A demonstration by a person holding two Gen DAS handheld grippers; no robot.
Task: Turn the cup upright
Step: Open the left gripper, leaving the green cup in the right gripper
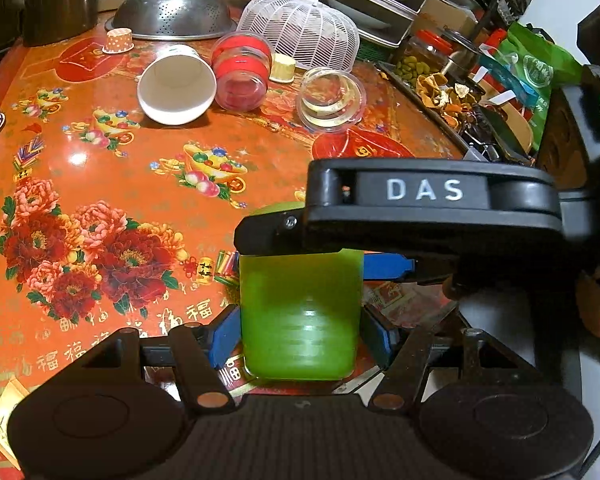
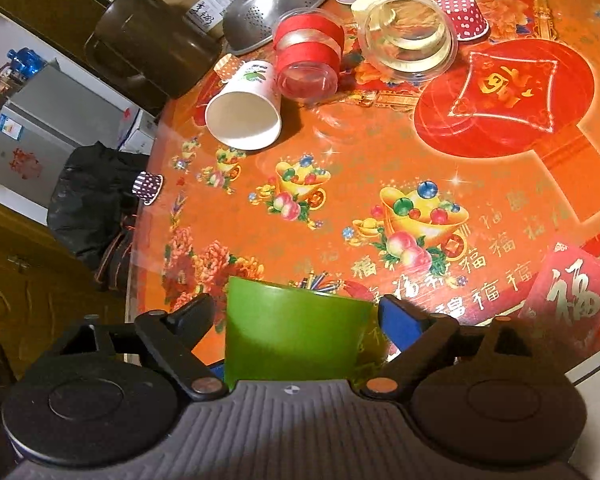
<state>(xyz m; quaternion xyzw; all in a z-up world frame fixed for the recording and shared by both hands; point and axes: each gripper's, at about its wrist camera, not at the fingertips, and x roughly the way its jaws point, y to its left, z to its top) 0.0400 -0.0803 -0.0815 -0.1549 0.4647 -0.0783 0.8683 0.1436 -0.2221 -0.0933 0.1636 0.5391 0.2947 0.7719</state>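
L gripper (image 1: 298,334) clamped on green plastic cup (image 1: 298,320), blue pads touching both cup sides. R gripper (image 1: 384,264) comes in from the right, across the cup's far end; in its own view its fingers flank the cup, contact unclear, can't tell if gripping. Cup above floral red tablecloth (image 1: 100,168). Well ahead of L gripper: white paper cup (image 1: 176,86) on its side, red-banded clear cup (image 1: 242,74) and clear cup (image 1: 330,98) tipped too, steel colander (image 1: 172,12) behind.
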